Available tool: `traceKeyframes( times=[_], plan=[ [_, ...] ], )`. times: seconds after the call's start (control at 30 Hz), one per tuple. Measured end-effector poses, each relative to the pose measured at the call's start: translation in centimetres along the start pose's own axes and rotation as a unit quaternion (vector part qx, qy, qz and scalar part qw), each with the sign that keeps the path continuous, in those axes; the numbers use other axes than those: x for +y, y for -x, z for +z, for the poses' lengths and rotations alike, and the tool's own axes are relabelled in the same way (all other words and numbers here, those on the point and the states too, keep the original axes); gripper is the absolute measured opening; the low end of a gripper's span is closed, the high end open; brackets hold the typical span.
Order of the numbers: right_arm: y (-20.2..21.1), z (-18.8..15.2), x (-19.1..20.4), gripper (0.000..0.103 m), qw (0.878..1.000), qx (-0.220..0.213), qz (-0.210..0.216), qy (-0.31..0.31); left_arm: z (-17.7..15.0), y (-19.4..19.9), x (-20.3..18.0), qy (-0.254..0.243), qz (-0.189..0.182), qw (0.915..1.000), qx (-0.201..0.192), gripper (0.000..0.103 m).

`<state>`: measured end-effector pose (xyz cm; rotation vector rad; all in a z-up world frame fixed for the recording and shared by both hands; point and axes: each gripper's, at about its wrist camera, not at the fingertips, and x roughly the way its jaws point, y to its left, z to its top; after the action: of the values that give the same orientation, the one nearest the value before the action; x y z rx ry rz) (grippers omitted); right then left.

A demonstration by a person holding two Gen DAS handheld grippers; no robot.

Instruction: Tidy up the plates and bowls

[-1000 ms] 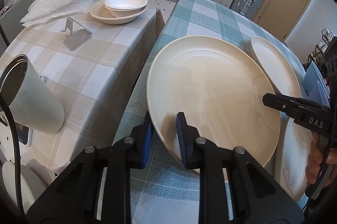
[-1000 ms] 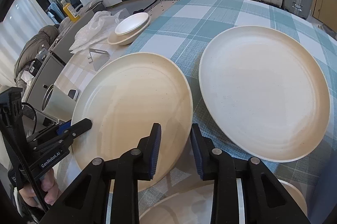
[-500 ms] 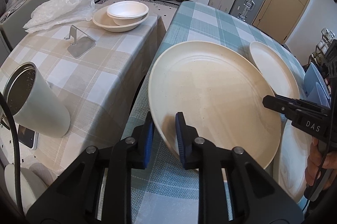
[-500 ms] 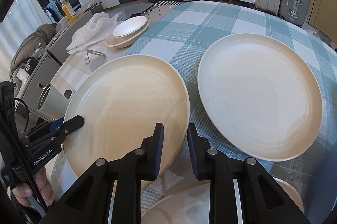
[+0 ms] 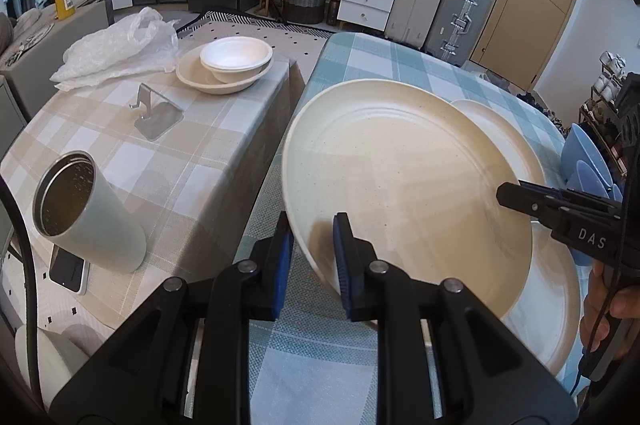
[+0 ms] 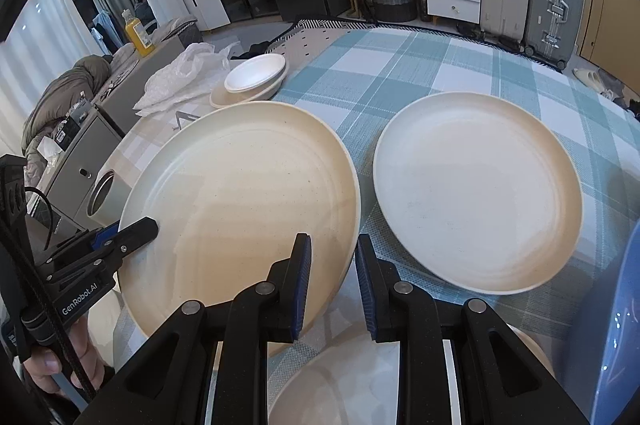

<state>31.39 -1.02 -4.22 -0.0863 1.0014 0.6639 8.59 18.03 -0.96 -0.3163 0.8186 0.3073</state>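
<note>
A large cream plate [image 5: 404,181] is held tilted above the teal checked table [image 5: 360,61], gripped by both grippers on opposite rims. My left gripper [image 5: 310,257] is shut on its near rim. My right gripper [image 6: 332,279] is shut on the other rim of the same plate [image 6: 240,209]. A second cream plate [image 6: 476,189] lies flat on the table to the right. A third cream plate [image 5: 552,305] lies under my right gripper, near the front edge. A white bowl [image 5: 236,59] sits in a cream bowl on the beige checked table.
The beige table [image 5: 120,153] holds a metal tumbler [image 5: 80,213], a phone [image 5: 68,271], a metal stand [image 5: 154,115] and a plastic bag [image 5: 116,49]. Blue bowls [image 5: 586,165] stand at the right. Suitcases and drawers line the far wall.
Both grippers have lifted the held plate higher and tilted it up. It now overlaps the second plate in the left wrist view.
</note>
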Motion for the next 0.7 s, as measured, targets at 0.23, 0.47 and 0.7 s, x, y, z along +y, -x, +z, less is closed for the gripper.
traceKeyframes(
  times=[0.23, 0.47, 0.7],
  plan=[
    [3.1, -0.6, -0.5, 0.023, 1.000, -0.018, 0.000, -0.013, -0.2, 2.2, -1.7, -0.012, -0.012, 0.9998, -0.009, 0.017],
    [5.8, -1.8, -1.7, 0.023, 0.999, -0.031, -0.008, -0.030, -0.7, 3.8, -4.0, -0.031, -0.027, 0.9991, -0.011, 0.018],
    [8.4, -3.2, -2.8, 0.023, 0.998, -0.041, -0.019, -0.048, -1.2, 4.8, -6.6, -0.050, -0.043, 0.9978, -0.010, 0.018]
  ],
)
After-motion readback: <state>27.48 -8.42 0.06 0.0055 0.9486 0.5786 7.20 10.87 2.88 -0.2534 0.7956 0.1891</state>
